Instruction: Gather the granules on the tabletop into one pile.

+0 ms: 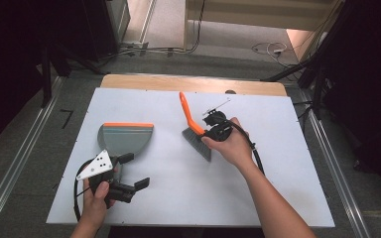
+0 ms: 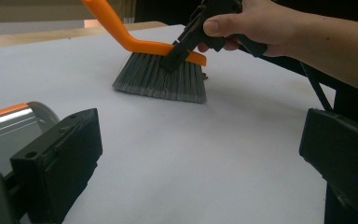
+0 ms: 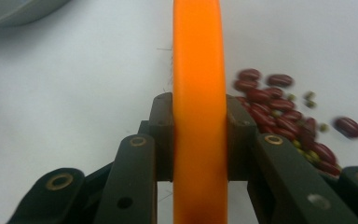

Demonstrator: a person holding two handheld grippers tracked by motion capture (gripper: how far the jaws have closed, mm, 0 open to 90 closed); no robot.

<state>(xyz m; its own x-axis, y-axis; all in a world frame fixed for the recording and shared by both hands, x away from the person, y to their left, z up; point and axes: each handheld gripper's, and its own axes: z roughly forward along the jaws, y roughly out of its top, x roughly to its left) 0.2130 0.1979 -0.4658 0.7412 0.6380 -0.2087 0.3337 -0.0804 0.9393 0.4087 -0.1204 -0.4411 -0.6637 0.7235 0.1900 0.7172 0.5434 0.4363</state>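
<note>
A hand brush (image 1: 194,133) with an orange handle and grey bristles stands bristles-down on the white board (image 1: 178,198), right of centre. My right gripper (image 1: 212,130) is shut on its orange back (image 3: 199,70), and both pads press its sides. A heap of red beans (image 3: 284,116) with a few small green ones lies on the board just right of the brush. A grey dustpan (image 1: 125,139) with an orange lip lies at the left. My left gripper (image 1: 135,171) rests open beside the dustpan, which sits outside its left jaw, and nothing is between its jaws.
The white board lies on a wooden table (image 1: 188,82) whose far edge shows behind it. Dark stands and cables (image 1: 273,49) are on the floor beyond. The person's right forearm (image 1: 273,203) crosses the board's near right part.
</note>
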